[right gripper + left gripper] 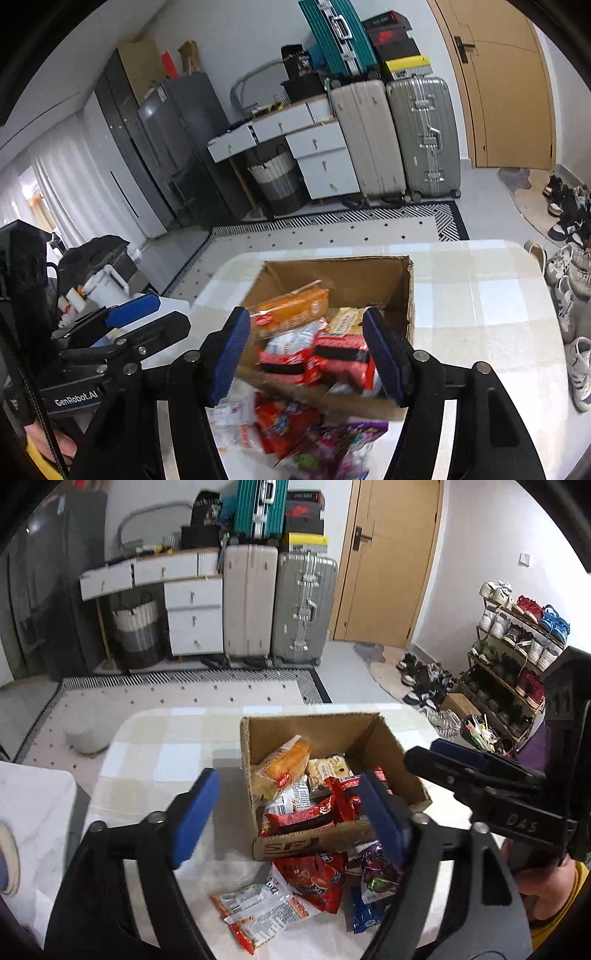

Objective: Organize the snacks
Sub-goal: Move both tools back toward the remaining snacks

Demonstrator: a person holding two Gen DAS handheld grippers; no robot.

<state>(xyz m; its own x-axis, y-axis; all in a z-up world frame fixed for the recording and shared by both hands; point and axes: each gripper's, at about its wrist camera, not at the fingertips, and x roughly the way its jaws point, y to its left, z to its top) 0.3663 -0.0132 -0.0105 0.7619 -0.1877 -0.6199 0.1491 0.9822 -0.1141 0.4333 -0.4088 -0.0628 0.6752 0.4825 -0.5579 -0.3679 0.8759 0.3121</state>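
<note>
A low table (166, 746) under a pale checked cloth stood in a lived-in room, and on it sat the open brown cardboard box (354, 734), already partly filled: an orange-and-cream wrapped bread packet (284, 768) leaned against its left wall, with red-and-black snack packets (306, 816) heaped toward the near wall; just outside that near wall, loose on the cloth, lay a red crisp bag (314, 882), a white-and-red packet (258, 912) and a purple sweet bag (373, 871); the job looked about half done, with the loose packets yet to be boxed; the next move probably called for lowering one gripper onto a loose packet, pinching a flat edge and lifting it over the near wall; the left gripper (291, 816) hovered above the box's near left corner, its blue pads wide apart and holding nothing; the right gripper (306, 354) hung over the near wall, equally spread and empty, its view blurred; beyond stood white drawers (192, 616), a cream suitcase (251, 602), a grey suitcase (303, 605) and a shoe rack (517, 657).
</note>
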